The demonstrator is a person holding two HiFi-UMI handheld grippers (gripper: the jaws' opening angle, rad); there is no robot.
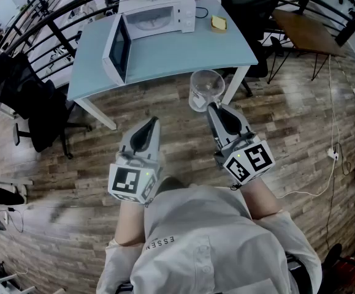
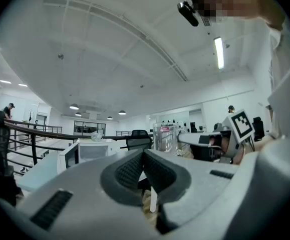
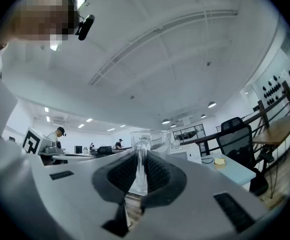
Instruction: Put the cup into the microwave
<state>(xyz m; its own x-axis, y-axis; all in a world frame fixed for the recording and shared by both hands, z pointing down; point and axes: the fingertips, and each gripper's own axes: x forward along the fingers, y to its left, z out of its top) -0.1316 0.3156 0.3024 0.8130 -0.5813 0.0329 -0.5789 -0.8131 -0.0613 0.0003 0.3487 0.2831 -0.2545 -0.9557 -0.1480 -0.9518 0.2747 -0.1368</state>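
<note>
A clear glass cup (image 1: 206, 89) hangs in the air in front of the table, over the wooden floor. My right gripper (image 1: 213, 108) is shut on its handle; in the right gripper view the glass handle (image 3: 141, 166) stands pinched between the dark pads, with the cup body (image 3: 152, 140) just beyond. The white microwave (image 1: 159, 14) sits at the back of the light blue table (image 1: 183, 51) with its door (image 1: 117, 48) swung wide open to the left. My left gripper (image 1: 151, 122) is beside the right one, shut and empty; its pads (image 2: 134, 166) meet.
A small yellow pad (image 1: 219, 22) lies on the table right of the microwave. Black office chairs (image 1: 39, 115) stand left of the table and behind it. A curved black railing (image 1: 54, 17) runs along the back, and a wooden side table (image 1: 309, 32) is at the right.
</note>
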